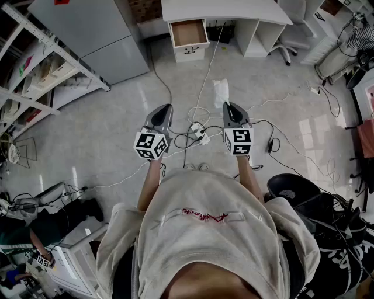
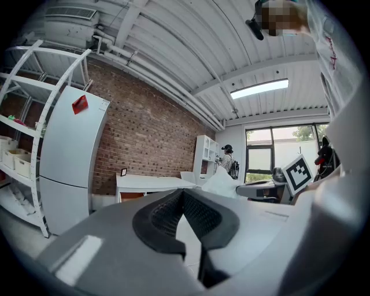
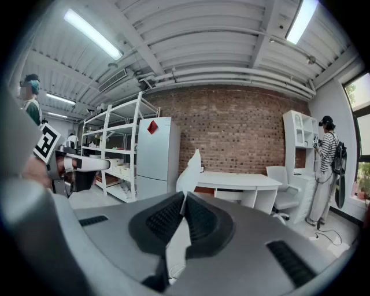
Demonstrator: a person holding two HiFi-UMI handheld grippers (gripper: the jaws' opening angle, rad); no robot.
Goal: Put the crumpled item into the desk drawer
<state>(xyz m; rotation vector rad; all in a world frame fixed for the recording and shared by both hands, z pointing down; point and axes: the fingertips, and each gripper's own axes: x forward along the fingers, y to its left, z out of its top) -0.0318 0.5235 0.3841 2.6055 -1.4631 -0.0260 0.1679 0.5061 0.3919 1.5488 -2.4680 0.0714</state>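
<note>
Standing well back from the white desk (image 1: 225,9), the person held both grippers out over the floor. The right gripper (image 1: 227,106) was pinched on the crumpled item (image 1: 220,92), a white piece that looked like paper or thin plastic, though the views were too soft to say which. It stuck out past the jaw tips, pointing toward the desk drawer (image 1: 189,33). The right gripper view showed the same white sheet caught between the jaws and rising above them. The left gripper (image 1: 166,108) had its jaws pressed together on nothing and hung about as far from the drawer as the right one. That drawer stood pulled out under one end of the desk, its brown inside bare. Loose cables (image 1: 196,129) lay on the floor between the person and the drawer. By my reading the pick-up was done and the drawer already open. What remained was to reach the drawer, lower the item inside and let go.
</note>
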